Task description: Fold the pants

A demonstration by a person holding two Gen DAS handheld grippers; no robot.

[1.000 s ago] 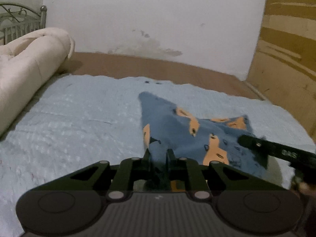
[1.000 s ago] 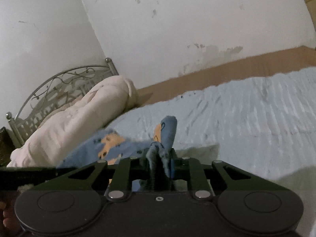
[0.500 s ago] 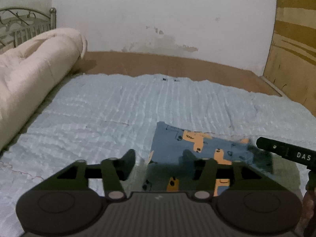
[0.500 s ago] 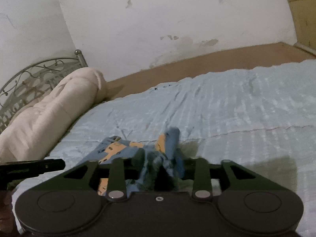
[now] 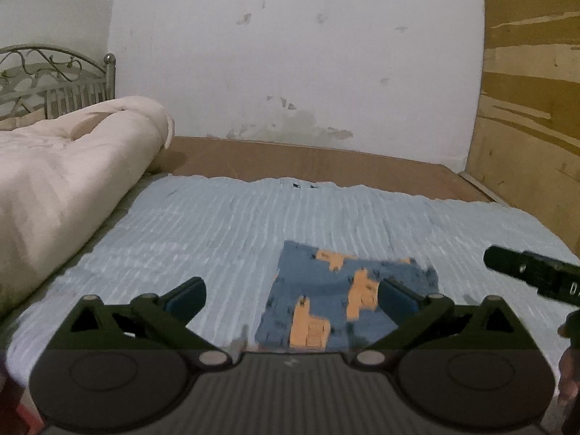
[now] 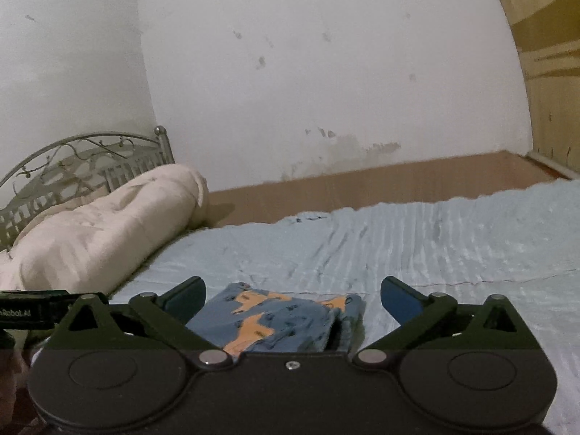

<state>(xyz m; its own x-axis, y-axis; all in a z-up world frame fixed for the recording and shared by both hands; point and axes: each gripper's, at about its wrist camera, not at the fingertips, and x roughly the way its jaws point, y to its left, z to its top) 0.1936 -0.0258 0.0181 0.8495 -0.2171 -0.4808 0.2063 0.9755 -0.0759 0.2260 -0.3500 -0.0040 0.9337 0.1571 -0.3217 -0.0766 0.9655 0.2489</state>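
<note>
Both grippers have let go since a moment ago, the left gripper (image 5: pixel 290 299) and right gripper (image 6: pixel 291 295) now with fingers spread wide above the pants (image 5: pixel 337 301), which lie folded small on the bed (image 5: pixel 203 224), seemingly finished.

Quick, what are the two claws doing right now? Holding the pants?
Left hand-held gripper: open, holding nothing; the pants lie on the bed.
Right hand-held gripper: open, holding nothing.
</note>
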